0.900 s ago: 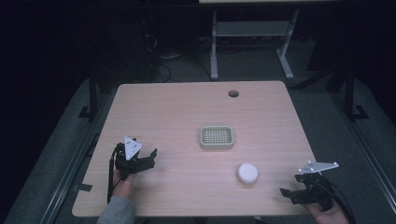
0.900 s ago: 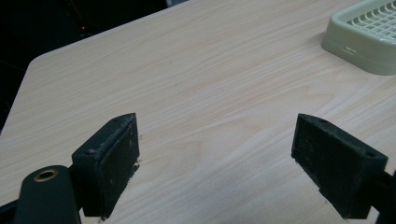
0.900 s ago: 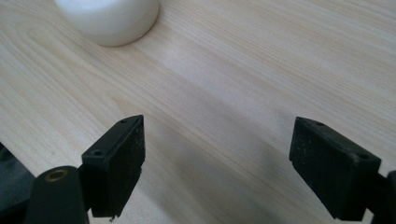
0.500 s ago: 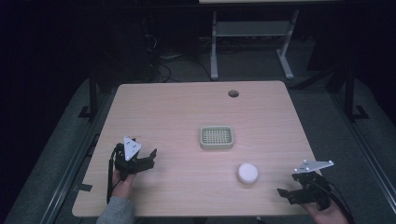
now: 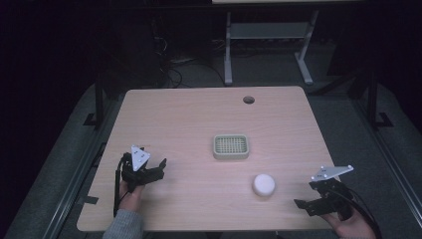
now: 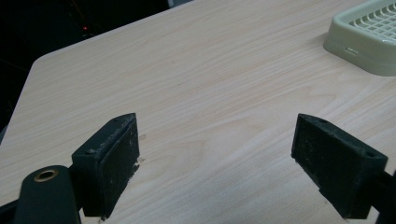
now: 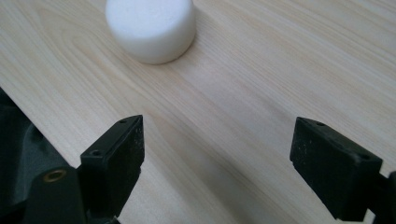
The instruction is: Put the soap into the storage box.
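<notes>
White puck (image 7: 150,29) (wood grain close-up)

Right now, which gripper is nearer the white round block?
Right. The right gripper sits just right of the white round block; the left gripper is far across the table.

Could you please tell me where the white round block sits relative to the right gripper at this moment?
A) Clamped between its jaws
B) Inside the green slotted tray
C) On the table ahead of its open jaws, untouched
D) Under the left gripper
C: in the right gripper view the white round block rests on the table beyond the right gripper, whose jaws stand wide apart with bare wood between them.
</notes>
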`<action>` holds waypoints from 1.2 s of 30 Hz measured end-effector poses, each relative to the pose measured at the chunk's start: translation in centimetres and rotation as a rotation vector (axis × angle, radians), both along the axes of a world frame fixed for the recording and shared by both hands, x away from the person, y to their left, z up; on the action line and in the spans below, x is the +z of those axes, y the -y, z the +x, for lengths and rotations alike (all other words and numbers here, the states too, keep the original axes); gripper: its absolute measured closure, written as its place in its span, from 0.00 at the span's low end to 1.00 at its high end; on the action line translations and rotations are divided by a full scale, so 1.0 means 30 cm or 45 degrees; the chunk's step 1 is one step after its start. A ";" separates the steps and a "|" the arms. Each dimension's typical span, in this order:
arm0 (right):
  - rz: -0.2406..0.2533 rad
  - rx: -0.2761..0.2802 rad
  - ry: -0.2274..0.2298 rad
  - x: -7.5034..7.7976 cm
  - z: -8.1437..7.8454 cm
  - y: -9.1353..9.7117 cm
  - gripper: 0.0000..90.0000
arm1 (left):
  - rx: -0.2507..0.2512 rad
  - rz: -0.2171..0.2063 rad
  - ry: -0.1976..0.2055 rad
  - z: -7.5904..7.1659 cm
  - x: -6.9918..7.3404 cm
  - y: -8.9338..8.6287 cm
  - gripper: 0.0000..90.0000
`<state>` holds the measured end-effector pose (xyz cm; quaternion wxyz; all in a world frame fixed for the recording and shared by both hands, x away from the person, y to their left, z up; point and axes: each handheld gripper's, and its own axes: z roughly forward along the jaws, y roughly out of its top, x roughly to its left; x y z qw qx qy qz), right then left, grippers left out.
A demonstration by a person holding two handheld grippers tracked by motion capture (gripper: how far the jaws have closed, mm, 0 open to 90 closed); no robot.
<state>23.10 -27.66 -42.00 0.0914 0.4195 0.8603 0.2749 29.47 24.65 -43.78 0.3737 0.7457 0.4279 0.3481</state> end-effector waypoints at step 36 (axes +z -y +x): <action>-0.103 0.188 -0.061 0.077 0.084 -0.118 0.19 | 0.003 -0.007 -0.005 0.002 -0.001 -0.003 0.16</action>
